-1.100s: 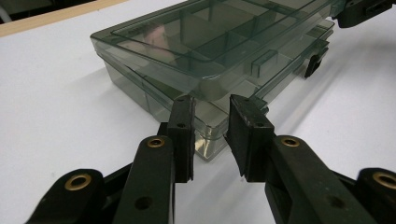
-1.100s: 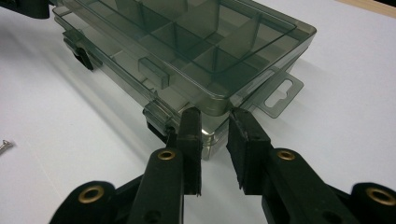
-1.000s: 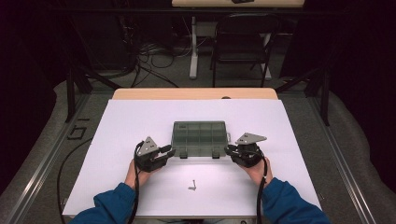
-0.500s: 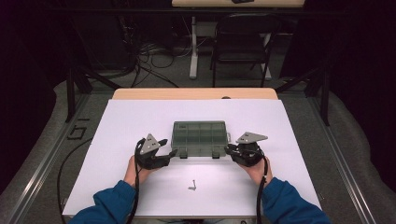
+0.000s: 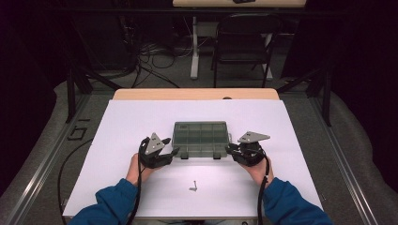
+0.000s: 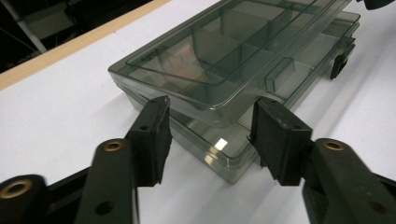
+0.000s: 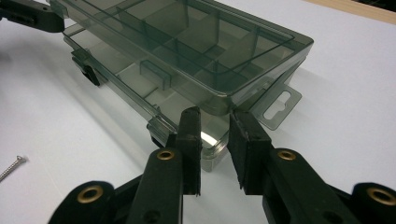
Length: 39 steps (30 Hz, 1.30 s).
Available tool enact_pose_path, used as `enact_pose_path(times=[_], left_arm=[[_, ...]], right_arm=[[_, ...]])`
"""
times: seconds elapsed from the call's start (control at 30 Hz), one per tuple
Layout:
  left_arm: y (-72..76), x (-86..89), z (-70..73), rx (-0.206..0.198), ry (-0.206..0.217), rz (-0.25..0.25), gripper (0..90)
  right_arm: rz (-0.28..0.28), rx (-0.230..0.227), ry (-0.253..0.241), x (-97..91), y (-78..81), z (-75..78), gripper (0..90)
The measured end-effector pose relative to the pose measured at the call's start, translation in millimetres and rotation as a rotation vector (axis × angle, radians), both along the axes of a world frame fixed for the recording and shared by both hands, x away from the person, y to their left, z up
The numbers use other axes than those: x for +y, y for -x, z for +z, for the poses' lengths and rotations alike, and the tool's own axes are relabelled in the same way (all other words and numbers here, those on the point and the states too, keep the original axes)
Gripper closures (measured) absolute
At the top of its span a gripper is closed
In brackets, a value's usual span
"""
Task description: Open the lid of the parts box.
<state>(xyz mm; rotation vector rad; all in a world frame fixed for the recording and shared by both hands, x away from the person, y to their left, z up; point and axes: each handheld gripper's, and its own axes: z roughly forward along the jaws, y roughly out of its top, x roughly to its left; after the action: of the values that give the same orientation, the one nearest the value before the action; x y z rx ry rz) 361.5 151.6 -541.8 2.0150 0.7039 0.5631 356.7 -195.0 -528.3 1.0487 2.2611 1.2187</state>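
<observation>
A smoky, see-through compartment box (image 5: 201, 139) sits in the middle of the high view, on the white sheet that covers the counter (image 5: 141, 117). A person in blue sleeves leans in from the bottom edge with a tool in each hand.

The left tool (image 5: 174, 152) is at the box's lower left corner. In the left gripper view, the tool (image 6: 210, 135) has its jaws well apart, one on either side of that corner. They have just been closing a little, yet the pads are off the plastic, so the corner stands between them unclamped. The lid looks slightly raised above the base there.

The right tool (image 5: 231, 149) is at the box's lower right corner. In the right gripper view, the tool (image 7: 215, 140) has its jaws drawn close together with only a narrow gap. The corner of the box's base (image 7: 212, 149) lies in that gap, and the pads seem to pinch it. A clear hang tab (image 7: 279, 107) sticks out just to the right of them.

A small screw (image 5: 193, 186) lies alone on the sheet in the lower centre of the high view, near the box and between the person's forearms. It also appears at the far left edge of the right gripper view (image 7: 11, 167).
</observation>
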Motion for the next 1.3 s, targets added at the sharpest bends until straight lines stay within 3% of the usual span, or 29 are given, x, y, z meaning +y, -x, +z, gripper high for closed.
enact_pose_path(times=[0.17,0.3,0.43,0.6,0.73,0.9,1.3], left_arm=[[-0.2,1.1,1.4,-0.020,0.006,0.010,53.1],[-0.1,1.0,1.7,-0.020,0.014,0.013,54.4],[-0.4,1.2,3.2,-0.021,0.026,0.017,54.7],[-3.3,1.5,5.3,-0.028,0.028,0.022,54.9],[-4.7,1.9,6.4,-0.018,0.045,0.025,55.7],[-7.5,2.9,8.0,-0.035,0.061,0.032,57.9],[-14.4,4.8,13.9,-0.031,0.095,0.038,61.2]], right_arm=[[0.004,-0.011,0.010,-0.1,0.3,1.6,69.0],[-0.021,-0.024,0.034,1.0,0.2,3.3,49.7],[-0.042,-0.052,0.066,3.1,0.3,4.8,41.2],[-0.051,-0.090,0.104,10.0,-4.4,5.5,43.6],[-0.056,-0.124,0.104,13.0,-8.8,6.9,51.2],[-0.053,-0.148,0.095,15.5,-10.4,9.8,56.8],[-0.081,-0.153,0.067,12.6,-15.2,16.1,65.0]])
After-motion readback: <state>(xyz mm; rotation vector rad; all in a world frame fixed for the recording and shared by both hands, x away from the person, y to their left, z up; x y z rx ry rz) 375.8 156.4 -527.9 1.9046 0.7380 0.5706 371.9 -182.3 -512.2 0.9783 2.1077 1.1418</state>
